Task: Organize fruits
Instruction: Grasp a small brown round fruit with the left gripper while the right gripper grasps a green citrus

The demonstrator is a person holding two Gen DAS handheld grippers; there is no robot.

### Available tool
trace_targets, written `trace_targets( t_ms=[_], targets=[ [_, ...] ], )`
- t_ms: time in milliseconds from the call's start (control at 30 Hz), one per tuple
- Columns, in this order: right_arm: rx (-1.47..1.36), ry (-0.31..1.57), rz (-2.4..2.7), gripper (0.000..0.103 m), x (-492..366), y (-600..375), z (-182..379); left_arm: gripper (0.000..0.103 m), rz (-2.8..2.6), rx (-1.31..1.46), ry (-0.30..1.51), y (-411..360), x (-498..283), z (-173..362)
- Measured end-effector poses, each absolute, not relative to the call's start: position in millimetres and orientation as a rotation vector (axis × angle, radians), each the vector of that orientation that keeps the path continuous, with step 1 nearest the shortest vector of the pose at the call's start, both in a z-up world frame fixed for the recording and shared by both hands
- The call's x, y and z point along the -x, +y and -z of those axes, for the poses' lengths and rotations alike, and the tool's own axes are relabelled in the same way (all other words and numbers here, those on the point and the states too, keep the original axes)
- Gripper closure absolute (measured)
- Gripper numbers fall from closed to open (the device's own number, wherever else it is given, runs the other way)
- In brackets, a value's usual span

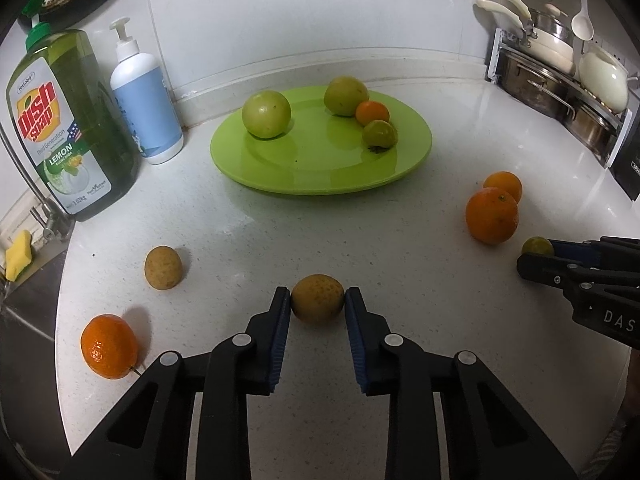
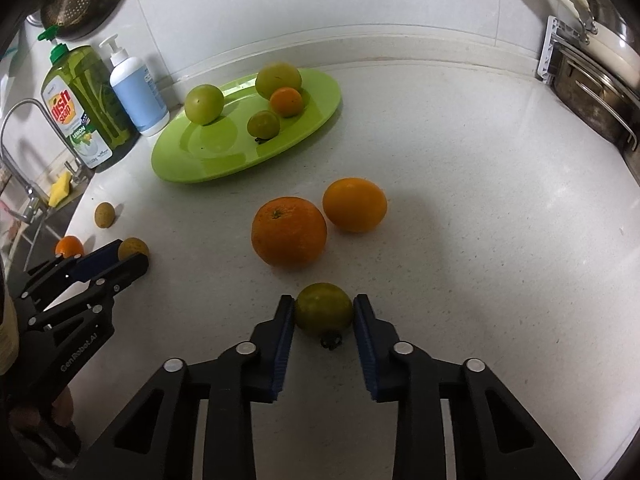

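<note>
Both grasps made; lift not yet begun, as I judge it. My left gripper (image 1: 317, 300) is clamped on a brown-speckled fruit (image 1: 317, 298), pads touching both its sides, and the fruit looks to be sitting on the counter (image 1: 400, 280). My right gripper (image 2: 324, 310) is clamped likewise on a small green fruit (image 2: 324, 306), stem end toward me, also low on the counter.

The green plate (image 1: 320, 178) lies toward the back wall and holds four fruits: two big green, one small orange, one small green. Loose on the counter: two oranges (image 2: 289, 231) near my right gripper, a small brown fruit (image 1: 163, 267) and a mandarin (image 1: 109, 346) near my left.

Next move, by my reading: raise both fruits straight up, carry them to the plate's bare front, and set them down gently so round fruit does not roll off the rim.
</note>
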State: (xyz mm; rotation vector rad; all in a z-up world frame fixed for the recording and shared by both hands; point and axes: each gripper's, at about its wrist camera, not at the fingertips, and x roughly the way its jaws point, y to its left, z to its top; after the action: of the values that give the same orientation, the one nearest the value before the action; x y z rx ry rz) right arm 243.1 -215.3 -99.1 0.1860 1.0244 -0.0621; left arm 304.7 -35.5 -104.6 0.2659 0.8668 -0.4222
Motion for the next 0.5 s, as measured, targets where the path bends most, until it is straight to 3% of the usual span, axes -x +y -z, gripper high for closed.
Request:
trace_targets(
  t_ms=[500],
  targets=[
    [-0.176,0.983,0.021,0.073,-241,-213,85,0.075,0.451,-0.234,0.842,-36,-296,86]
  ],
)
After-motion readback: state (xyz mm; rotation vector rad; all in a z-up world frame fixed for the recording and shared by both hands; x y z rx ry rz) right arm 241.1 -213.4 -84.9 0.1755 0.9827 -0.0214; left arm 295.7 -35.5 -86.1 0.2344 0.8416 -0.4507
